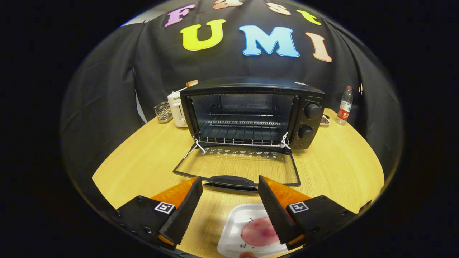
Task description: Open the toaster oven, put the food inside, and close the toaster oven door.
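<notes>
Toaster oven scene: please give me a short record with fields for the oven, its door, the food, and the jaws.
oven: black toaster oven on the wooden table, wire rack inside
door: glass door folded down flat, fully open
food: pink round food on a white square plate, near the right finger
gripper: jaws open, holding nothing, just short of the door handle

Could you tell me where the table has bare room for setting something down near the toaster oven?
Bare wood lies left of the open door and right of the toaster oven, before the water bottle. It is crowded beneath the open gripper, where the food tray sits.
</notes>
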The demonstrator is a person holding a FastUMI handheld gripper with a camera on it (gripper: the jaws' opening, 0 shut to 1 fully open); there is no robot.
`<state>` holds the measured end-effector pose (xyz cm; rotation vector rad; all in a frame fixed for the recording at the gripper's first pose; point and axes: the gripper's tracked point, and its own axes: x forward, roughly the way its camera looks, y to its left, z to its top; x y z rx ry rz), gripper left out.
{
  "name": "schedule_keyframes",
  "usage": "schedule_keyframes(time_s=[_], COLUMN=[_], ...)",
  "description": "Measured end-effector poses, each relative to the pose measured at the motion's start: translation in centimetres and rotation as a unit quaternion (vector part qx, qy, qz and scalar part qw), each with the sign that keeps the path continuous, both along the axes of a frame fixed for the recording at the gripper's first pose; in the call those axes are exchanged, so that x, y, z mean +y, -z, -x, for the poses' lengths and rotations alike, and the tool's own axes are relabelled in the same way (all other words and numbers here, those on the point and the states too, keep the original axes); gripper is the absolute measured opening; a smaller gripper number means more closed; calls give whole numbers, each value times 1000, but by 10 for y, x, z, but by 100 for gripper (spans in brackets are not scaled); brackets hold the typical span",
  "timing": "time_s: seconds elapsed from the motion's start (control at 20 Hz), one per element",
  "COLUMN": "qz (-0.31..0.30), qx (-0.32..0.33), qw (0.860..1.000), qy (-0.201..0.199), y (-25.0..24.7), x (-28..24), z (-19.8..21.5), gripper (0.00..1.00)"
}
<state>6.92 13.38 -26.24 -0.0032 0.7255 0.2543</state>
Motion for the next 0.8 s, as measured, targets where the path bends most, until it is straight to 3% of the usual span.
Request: schedule_keyframes(time_s=[0.25, 0.45, 0.8], qz=[-29, -39, -113], qx=[47, 89, 209], qw=[998, 994, 970], qy=[-32, -49, -40], y=[-21, -29, -18], x=[-22, -48, -84], z=[46, 60, 76], gripper=[99, 99, 99])
